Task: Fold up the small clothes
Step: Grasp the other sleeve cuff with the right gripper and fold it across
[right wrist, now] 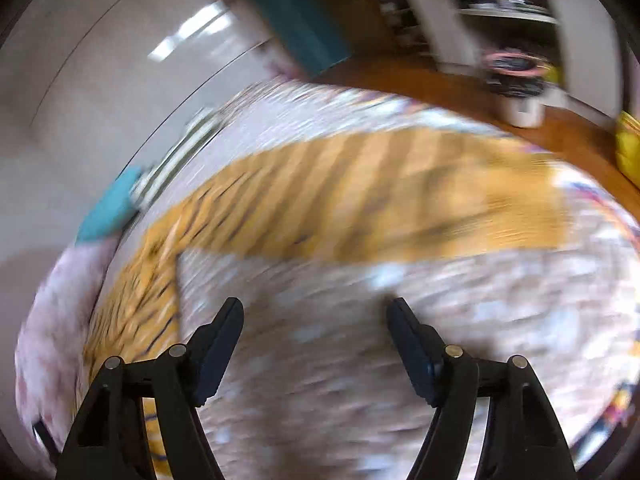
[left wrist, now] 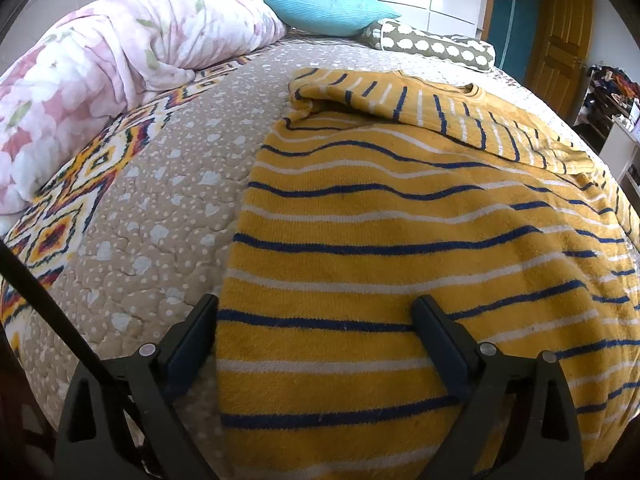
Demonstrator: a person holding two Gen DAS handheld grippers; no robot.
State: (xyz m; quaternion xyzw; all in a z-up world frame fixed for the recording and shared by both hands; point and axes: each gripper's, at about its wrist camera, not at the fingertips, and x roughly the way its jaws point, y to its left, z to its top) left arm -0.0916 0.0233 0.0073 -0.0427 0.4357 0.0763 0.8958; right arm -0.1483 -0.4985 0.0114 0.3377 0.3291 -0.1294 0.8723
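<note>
Through my left wrist camera, my left tongs (left wrist: 316, 334) hang spread wide over the near hem of the yellow striped sweater (left wrist: 400, 220), gripping nothing: one finger sits just off the sweater's left edge above the quilted bedspread (left wrist: 160, 200), the other over the knit itself. I judge they straddle that hem edge because it is the corner I want for the next fold. The sweater lies flat on the bedspread, its long axis running away from the tongs, collar at the far end pointing toward the blue pillow (left wrist: 328, 10). The sleeve on the side of the floral duvet (left wrist: 100, 64) is already folded in across the chest; the other shoulder and sleeve slope off to the right.

Through my right wrist camera, everything is smeared by motion blur. My right tongs (right wrist: 314, 344) are also released, empty, and hover over bare bedspread (right wrist: 360, 380), with the sweater (right wrist: 360, 200) lying beyond the fingertips. Here it shows as a long yellow band stretching across the view, one end reaching toward the blue pillow (right wrist: 108, 212). I cannot make out finer folds here.
</note>
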